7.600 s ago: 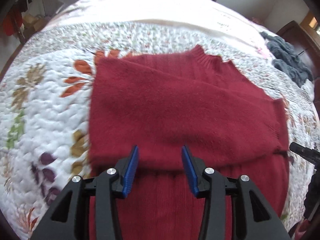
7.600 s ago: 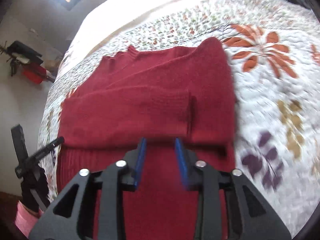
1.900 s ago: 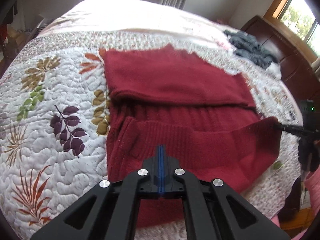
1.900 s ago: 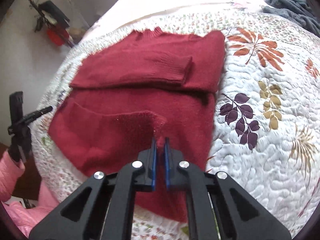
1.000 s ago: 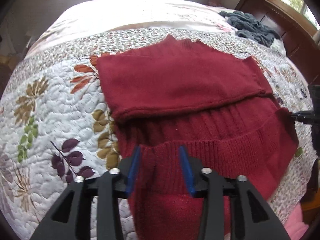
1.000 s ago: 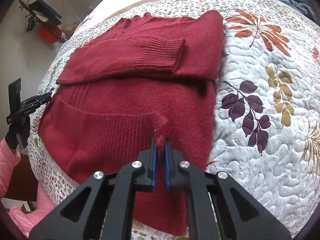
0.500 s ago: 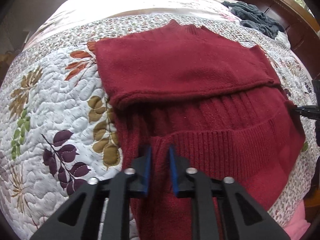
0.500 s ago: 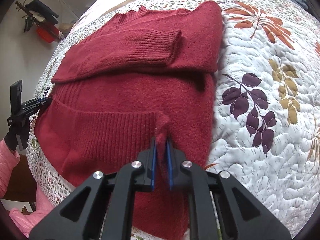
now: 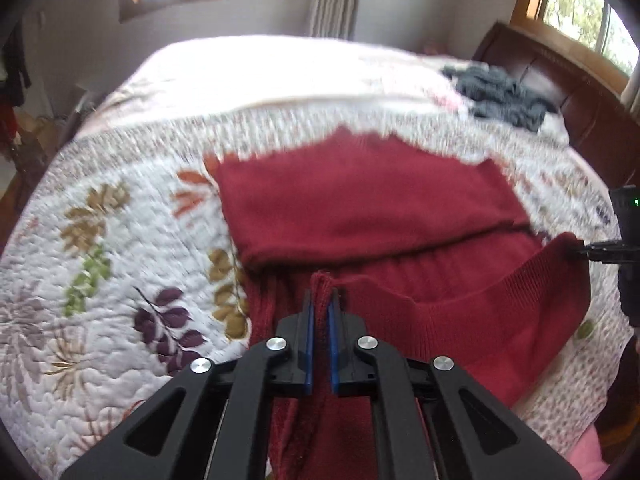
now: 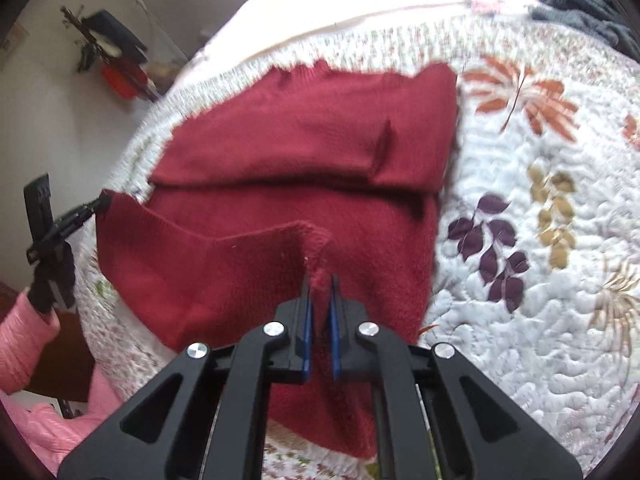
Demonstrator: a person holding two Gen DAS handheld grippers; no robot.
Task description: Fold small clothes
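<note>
A dark red knit sweater lies on the quilted bed, its sleeves folded across the chest into a band at the far end. My left gripper is shut on the left corner of the ribbed hem, which is lifted off the bed. My right gripper is shut on the right hem corner of the sweater. The hem hangs raised between the two grippers. In the left wrist view the right gripper's tip shows pinching the far corner. In the right wrist view the left gripper's tip shows the same at the left.
A floral quilt covers the bed, with wide bare areas on both sides of the sweater. A grey knit garment lies near the dark wooden headboard. A pink sleeve and a dark-gloved hand hold the left gripper.
The left gripper has closed onto the hem corner. Both grippers have risen, lifting the hem off the bed. The right gripper kept its hold.
</note>
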